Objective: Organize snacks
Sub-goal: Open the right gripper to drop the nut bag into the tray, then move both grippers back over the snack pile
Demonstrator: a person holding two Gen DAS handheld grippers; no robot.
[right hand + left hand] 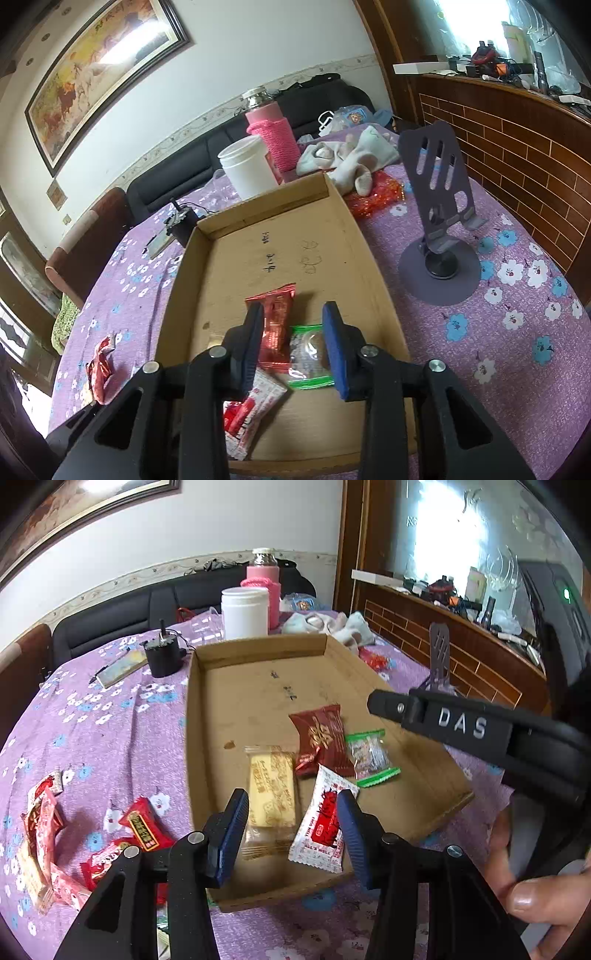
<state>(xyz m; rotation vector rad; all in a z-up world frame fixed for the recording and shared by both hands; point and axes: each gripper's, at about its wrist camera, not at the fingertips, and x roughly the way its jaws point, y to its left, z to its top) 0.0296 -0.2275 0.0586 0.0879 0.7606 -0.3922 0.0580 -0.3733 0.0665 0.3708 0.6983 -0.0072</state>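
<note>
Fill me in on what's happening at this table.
A person with a gripper in each hand is sorting wrapped snacks into a shallow cardboard tray on the purple floral tablecloth. Four packets lie in it. The left gripper hangs open over the yellow biscuit packet and the white-and-red packet; the right gripper is open over the dark red packet and the green-edged candy. More red snacks lie outside the tray.

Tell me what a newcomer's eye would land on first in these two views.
Probably the shallow cardboard tray in the middle of the purple flowered tablecloth, with four wrapped snacks near its front edge. Both grippers hang open over them: the left gripper above the yellow biscuit pack, the right gripper above the green-edged candy. More red packets lie loose left of the tray.
</note>
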